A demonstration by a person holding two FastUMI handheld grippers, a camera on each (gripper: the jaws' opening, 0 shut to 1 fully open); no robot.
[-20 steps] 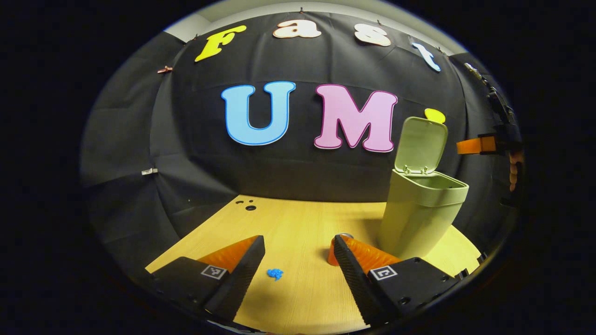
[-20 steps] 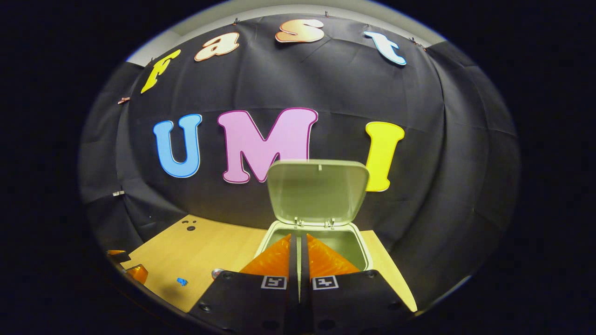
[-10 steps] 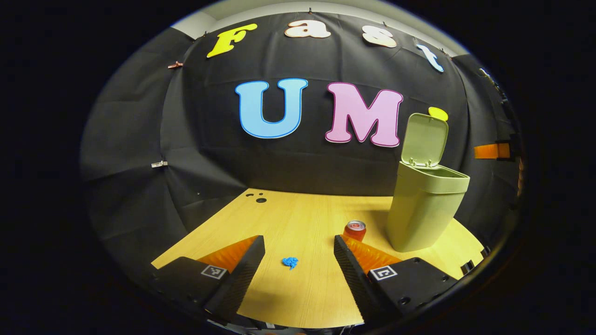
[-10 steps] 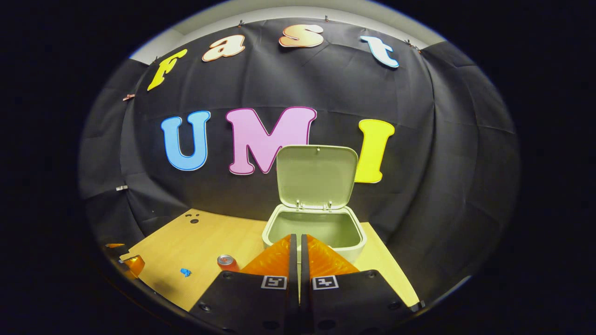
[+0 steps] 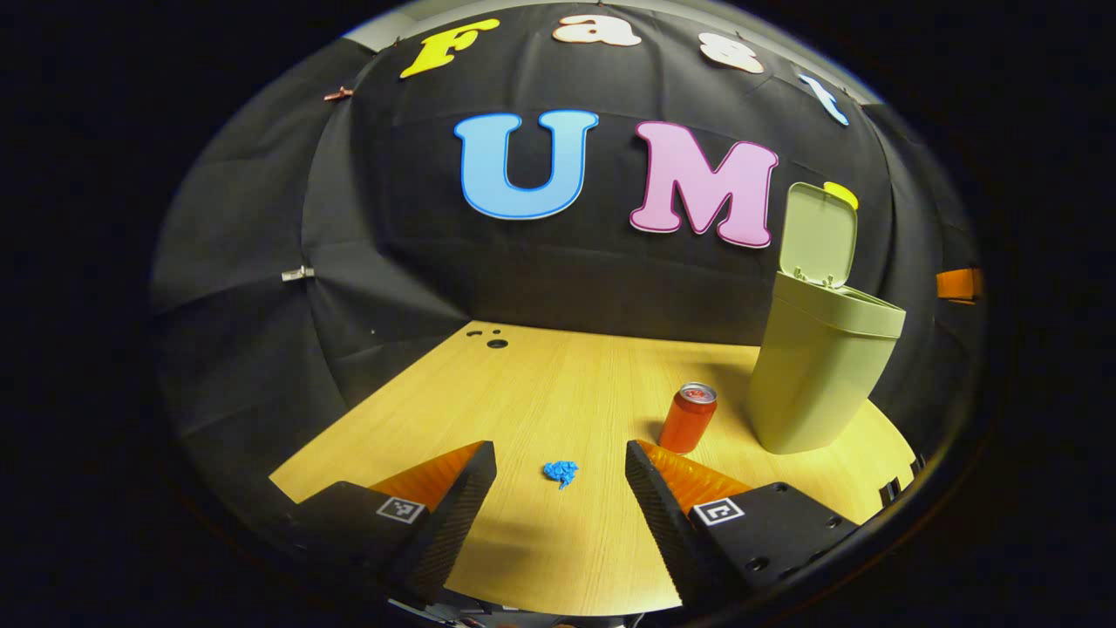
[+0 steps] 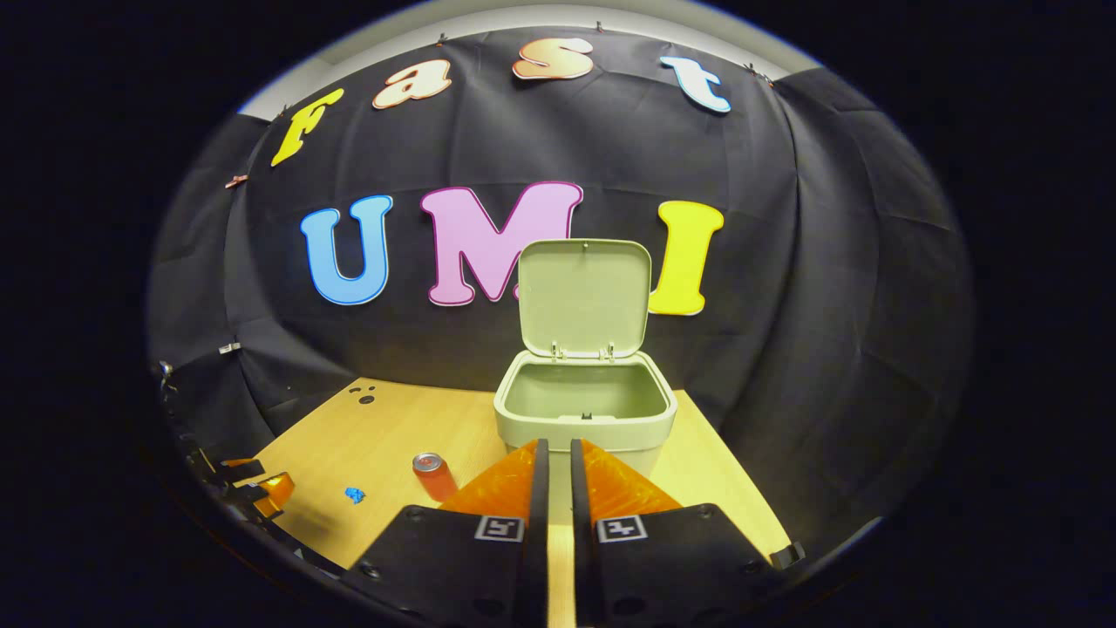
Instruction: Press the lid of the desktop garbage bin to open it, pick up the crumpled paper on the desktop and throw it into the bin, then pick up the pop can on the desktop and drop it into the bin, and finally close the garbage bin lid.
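In the left gripper view, my left gripper (image 5: 560,488) hangs above the near part of the wooden desktop (image 5: 540,392) with its two fingers spread wide and nothing between them. One crumpled paper (image 5: 561,472), a small blue wad, lies on the desktop in the gap ahead of the fingers, apart from both. One pop can (image 5: 688,418) stands upright beyond the right-hand finger, just beside the one garbage bin (image 5: 819,375) and not touching it as far as I can tell. The bin stands at the right of the desktop with its single lid (image 5: 818,235) raised on the hinge, upright against the black cloth wall (image 5: 410,262). At the far right edge a sliver of my other gripper shows. Three small dark holes (image 5: 490,337) mark the far left of the desktop.

In the right gripper view, my right gripper (image 6: 553,475) points straight at the bin (image 6: 584,414), its two fingers drawn nearly together with a thin slit between them, gripping nothing. The bin's mouth is open, and the lid (image 6: 583,296) stands up behind it. The can (image 6: 433,475) stands left of the bin, and the paper (image 6: 354,495) lies farther left on the desktop (image 6: 384,436). At the lower left edge, the tips of my left gripper (image 6: 257,488) show near the paper.
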